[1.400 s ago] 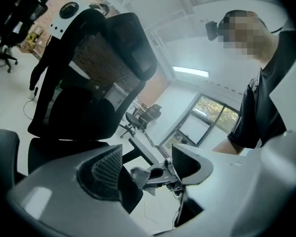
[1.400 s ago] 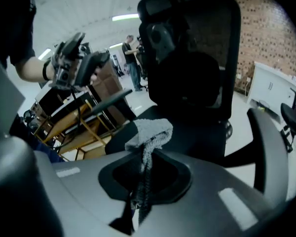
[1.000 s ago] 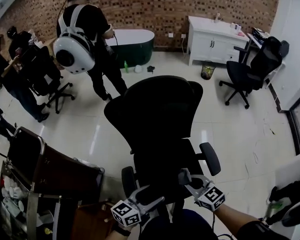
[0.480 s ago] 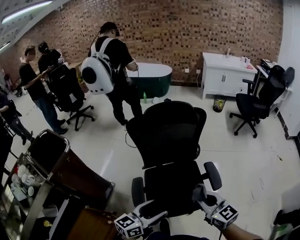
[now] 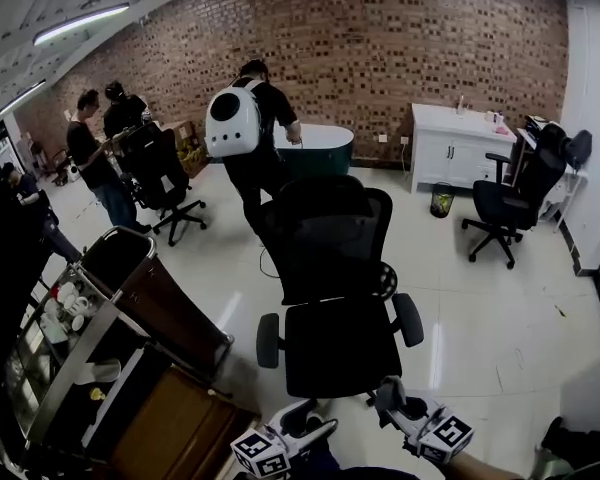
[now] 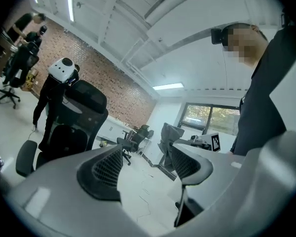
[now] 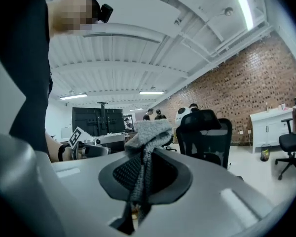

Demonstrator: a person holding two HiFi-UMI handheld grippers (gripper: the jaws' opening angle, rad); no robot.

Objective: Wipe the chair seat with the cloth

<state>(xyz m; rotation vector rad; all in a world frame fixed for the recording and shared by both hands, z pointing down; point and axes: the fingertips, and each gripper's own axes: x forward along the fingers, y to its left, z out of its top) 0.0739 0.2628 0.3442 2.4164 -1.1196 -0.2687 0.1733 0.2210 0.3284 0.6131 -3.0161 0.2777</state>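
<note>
OK, head view: black chair (image 5: 332, 268) standing on tiled floor (image 5: 480, 318), seat (image 5: 340, 348) turned toward camera. Left tongs (image 5: 310, 430) and right tongs (image 5: 392, 400) hovering low at frame bottom, just short of seat's front edge.
Left gripper view: left tongs gaping, nothing sitting between them, chair showing off to left.
Right gripper view: right tongs clenching grey cloth (image 7: 147, 132), cloth bunching up past tips, well clear of seat.
</note>
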